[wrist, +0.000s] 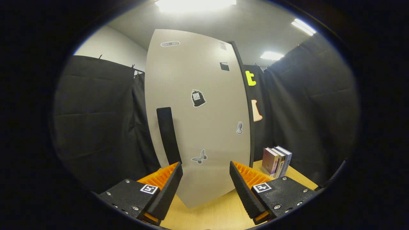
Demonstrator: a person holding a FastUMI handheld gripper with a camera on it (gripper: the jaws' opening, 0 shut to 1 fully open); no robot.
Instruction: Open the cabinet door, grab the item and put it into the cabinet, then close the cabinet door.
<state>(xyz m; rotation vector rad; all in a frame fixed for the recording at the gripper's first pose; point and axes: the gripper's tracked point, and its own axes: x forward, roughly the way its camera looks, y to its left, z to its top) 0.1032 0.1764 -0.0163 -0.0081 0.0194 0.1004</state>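
Note:
A tall pale grey cabinet point(198, 95) stands on the wooden table point(211, 214) just ahead of my fingers, its door closed. A long dark vertical handle point(168, 135) runs down the door's left side, a little above and beyond my left finger. Several small stickers dot the door. My gripper point(206, 169) is open, with nothing between the fingers, and faces the lower part of the door. Three upright books point(276, 160) stand on the table to the right of the cabinet, beyond my right finger.
Black cloth walls close in the booth on the left, the right and behind the cabinet. The table's bare wood shows under the fingers and runs on to the right, past the books.

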